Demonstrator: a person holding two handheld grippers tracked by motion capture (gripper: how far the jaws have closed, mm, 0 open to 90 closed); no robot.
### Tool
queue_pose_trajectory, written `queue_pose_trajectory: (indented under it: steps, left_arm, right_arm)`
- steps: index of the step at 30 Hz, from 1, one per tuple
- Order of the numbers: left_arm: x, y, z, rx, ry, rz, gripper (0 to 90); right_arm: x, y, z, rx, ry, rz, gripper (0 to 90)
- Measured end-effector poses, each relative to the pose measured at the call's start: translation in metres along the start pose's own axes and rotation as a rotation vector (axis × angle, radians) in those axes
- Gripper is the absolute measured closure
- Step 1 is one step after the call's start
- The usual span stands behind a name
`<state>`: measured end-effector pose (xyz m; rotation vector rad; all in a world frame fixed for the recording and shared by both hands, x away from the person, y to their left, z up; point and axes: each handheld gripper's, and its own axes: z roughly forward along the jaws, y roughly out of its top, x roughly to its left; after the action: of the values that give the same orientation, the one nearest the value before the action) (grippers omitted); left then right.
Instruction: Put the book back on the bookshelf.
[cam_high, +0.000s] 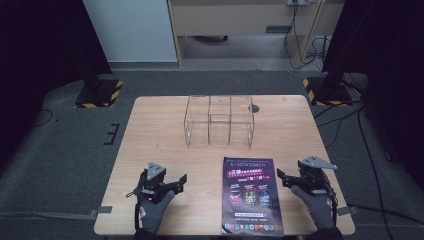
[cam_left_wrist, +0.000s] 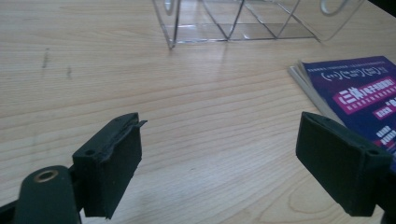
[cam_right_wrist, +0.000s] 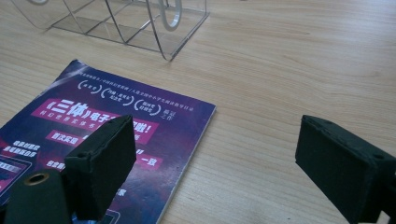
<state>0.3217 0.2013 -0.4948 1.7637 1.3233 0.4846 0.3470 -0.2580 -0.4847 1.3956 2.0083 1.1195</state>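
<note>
My left gripper (cam_high: 181, 183) low over bare wooden table (cam_high: 150, 135), left of magazine, jaws spread wide, nothing between them. In left gripper view, its pads (cam_left_wrist: 109, 170) frame empty wood. Magazine (cam_high: 252, 196) flat at near edge of table, between my two grippers, purple cover up, touched by neither. Clear acrylic organiser (cam_high: 219, 121) stands mid-table, beyond magazine, well apart from both hands. My right gripper (cam_high: 281, 175) just off magazine's right edge, jaws wide apart, gripping nothing; in right gripper view one pad (cam_right_wrist: 105, 163) overlaps cover, contact unclear.
</note>
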Motion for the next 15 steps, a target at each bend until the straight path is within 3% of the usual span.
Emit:
queue_pose_trajectory:
  steps: [15]
  left_arm:
    - [-0.033,0.001,0.017,0.017,-0.073,0.027,17.0]
  right_arm:
    - [0.010,-0.004,0.008,0.015,0.032,-0.016,13.3]
